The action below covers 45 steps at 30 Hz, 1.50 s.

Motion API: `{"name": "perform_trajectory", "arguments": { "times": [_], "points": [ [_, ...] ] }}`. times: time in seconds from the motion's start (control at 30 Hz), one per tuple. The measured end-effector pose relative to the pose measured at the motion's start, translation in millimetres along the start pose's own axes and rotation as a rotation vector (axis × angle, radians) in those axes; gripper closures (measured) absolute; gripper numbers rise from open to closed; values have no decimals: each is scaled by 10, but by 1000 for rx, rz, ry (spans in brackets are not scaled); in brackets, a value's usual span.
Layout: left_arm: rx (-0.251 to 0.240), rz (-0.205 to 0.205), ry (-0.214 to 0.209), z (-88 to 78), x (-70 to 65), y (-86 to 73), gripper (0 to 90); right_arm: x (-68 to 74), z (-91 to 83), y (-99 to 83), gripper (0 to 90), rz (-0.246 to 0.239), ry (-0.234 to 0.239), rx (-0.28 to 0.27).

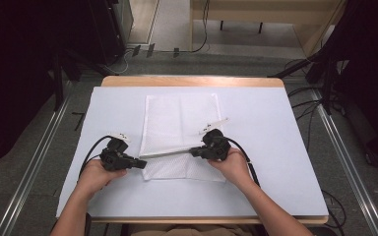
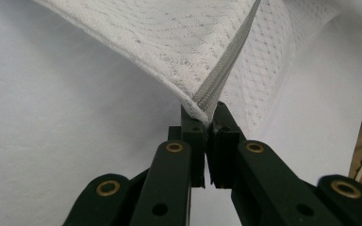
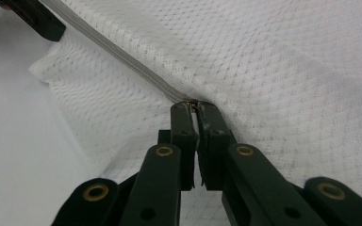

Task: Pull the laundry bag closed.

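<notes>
A white mesh bag (image 1: 182,132) with a grey zipper (image 1: 167,153) lies in the middle of the table. My left gripper (image 1: 141,163) is shut on the bag's near left corner, at the end of the zipper tape (image 2: 217,80), and lifts that corner a little. My right gripper (image 1: 195,151) is shut on the zipper pull (image 3: 192,102), partway along the zipper line. The zipper runs taut between the two grippers. In the right gripper view, the left gripper's jaw tip (image 3: 37,21) shows at the top left on the zipper's far end.
A light blue-white sheet (image 1: 275,147) covers the wooden table (image 1: 192,81). Cables (image 1: 91,152) trail from both grippers toward the near edge. Metal rails (image 1: 347,157) and dark equipment stands flank the table on the floor.
</notes>
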<state>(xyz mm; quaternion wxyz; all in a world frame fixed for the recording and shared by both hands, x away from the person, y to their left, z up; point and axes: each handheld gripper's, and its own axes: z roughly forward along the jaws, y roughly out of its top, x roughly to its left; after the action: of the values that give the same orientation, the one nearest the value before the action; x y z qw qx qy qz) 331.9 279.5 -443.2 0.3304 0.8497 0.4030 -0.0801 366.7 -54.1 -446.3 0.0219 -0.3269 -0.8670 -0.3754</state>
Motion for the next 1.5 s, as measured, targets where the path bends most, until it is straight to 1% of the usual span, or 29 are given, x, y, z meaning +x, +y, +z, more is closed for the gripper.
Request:
{"name": "perform_trajectory", "arguments": {
  "times": [0.17, 0.27, 0.3, 0.37, 0.43, 0.5, 0.63, 0.67, 0.8, 0.9, 0.97, 1.13, 1.27, 1.33, 1.4, 1.43, 1.5],
  "points": [
    [2, 2, -2, 0, -1, 0, 875, -9, -11, -17, 879, -1, 5, 0],
    [4, 0, -4, 0, -2, -2, 875, -9, -17, -20, 879, -5, -1, 2],
    [3, 3, -3, -2, -3, -1, 876, -13, -21, -23, 879, -3, 5, -2],
    [0, -3, -5, -4, -1, -2, 877, -19, -40, -30, 879, 3, -1, 7],
    [0, -4, -4, -5, 2, -3, 877, -32, -43, -35, 879, 2, -5, 0],
    [0, -5, -3, -7, 0, -2, 877, -34, -51, -38, 879, 9, -1, 1],
    [-2, -6, -7, -15, 9, -8, 877, -46, -67, -47, 879, 2, -8, 0],
    [0, -7, -4, -20, 10, -9, 877, -45, -78, -51, 879, 12, -13, 3],
    [0, -8, -8, -17, 14, -9, 876, -76, -115, -71, 879, 21, -11, -2],
    [3, -3, -9, -12, 11, -9, 876, -75, -122, -80, 879, 15, -20, 5],
    [6, -7, -9, -13, 13, -11, 877, -82, -130, -89, 879, 12, -18, 6],
    [8, 0, -11, -9, 11, -9, 877, -120, -178, -129, 879, 27, -27, 4],
    [9, -2, -13, -12, 14, -10, 877, -147, -207, -155, 879, 26, -30, 4],
    [11, -9, -13, -14, 13, -10, 877, -174, -237, -178, 879, 44, -35, 3],
    [11, -9, -13, -12, 13, -11, 877, -184, -237, -181, 879, 41, -30, -4],
    [12, -10, -12, -14, 13, -12, 877, -181, -240, -182, 879, 41, -37, 1],
    [13, -10, -16, -17, 16, -13, 877, -179, -239, -187, 879, 41, -35, 2]
  ]
}}
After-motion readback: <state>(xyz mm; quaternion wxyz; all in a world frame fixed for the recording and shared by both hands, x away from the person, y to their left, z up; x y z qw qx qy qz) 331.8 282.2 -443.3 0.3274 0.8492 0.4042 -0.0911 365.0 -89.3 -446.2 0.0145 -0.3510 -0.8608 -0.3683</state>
